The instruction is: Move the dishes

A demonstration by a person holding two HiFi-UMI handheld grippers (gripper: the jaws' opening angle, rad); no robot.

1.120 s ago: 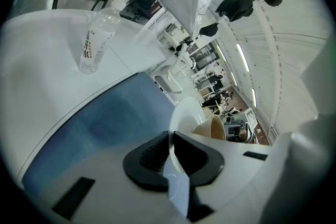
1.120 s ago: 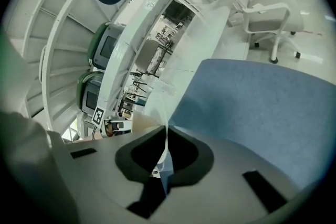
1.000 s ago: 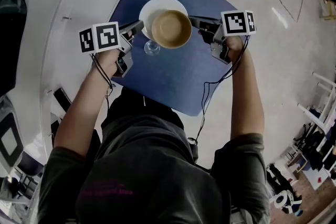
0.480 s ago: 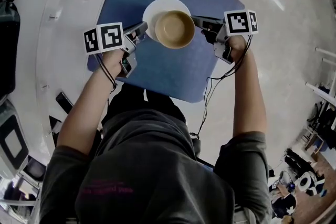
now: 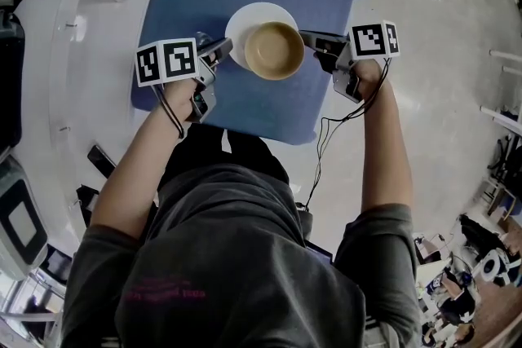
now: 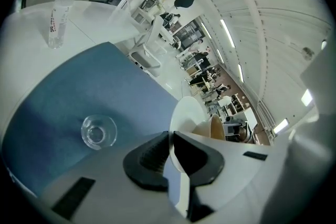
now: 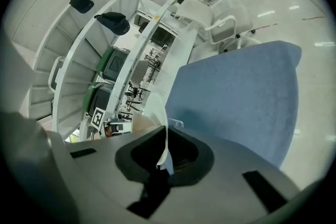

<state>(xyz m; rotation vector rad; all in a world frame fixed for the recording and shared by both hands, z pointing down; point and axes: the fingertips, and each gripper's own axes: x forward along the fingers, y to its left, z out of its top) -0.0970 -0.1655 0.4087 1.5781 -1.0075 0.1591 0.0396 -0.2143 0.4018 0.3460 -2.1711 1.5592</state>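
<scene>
Three cameras around a blue mat (image 5: 269, 106) on a white desk (image 5: 90, 53).
The head view looks steeply down from above the person (image 5: 236, 257); each gripper view sits close behind its own jaws, from opposite sides. All share the white plate (image 5: 245, 24), upper centre overhead, low centre otherwise.

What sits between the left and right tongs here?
In the head view, a white plate carrying a tan bowl, its rim pinched by left tongs and right tongs.
</scene>
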